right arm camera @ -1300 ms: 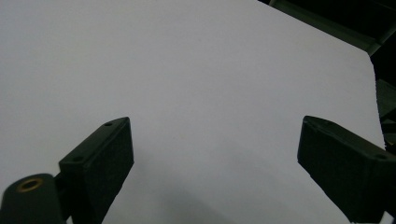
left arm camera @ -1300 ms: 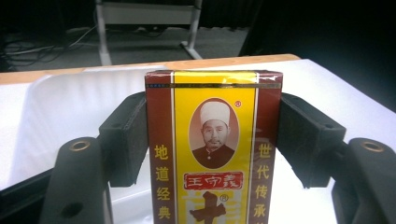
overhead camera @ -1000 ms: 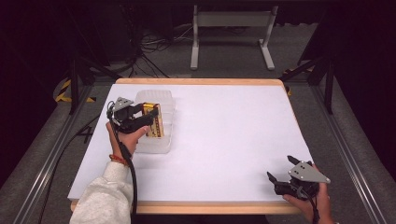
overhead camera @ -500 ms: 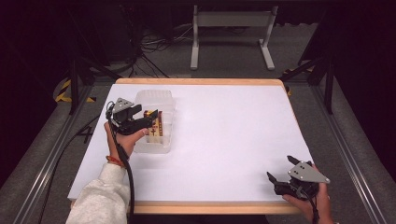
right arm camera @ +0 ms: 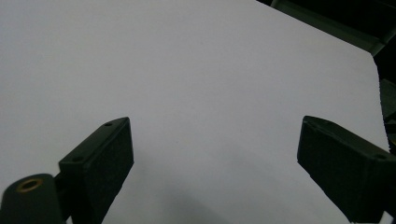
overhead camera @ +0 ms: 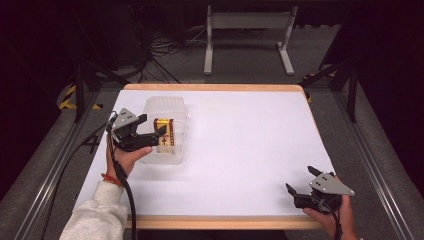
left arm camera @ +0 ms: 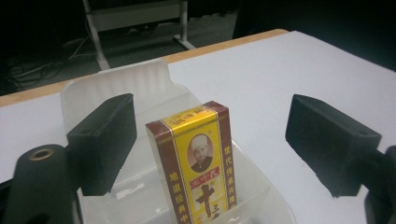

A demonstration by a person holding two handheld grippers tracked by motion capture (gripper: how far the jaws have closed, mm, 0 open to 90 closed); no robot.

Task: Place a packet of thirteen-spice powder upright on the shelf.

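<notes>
Looks like the left hand-held gripper [overhead camera: 151, 131] has eased back slightly, jaws apart, off the yellow box [left arm camera: 194, 161] standing in the clear tray [overhead camera: 171, 155] near the worktop's [overhead camera: 240, 150] left edge. Right hand-held gripper [overhead camera: 305, 186] idles apart. Best withdraw straight, avoiding tipping it.

One clear plastic tub [overhead camera: 167, 131], one yellow box [left arm camera: 196, 158] (standing inside it), two grippers [overhead camera: 148, 129] [overhead camera: 298, 181]

1. My jaws are matt black plastic.
2. The tray [left arm camera: 154, 84] is frosted, translucent plastic.
3. The box [left arm camera: 196, 163] is glossy printed card.
4. The surface [overhead camera: 240, 150] is smooth matt white, wood-edged.
</notes>
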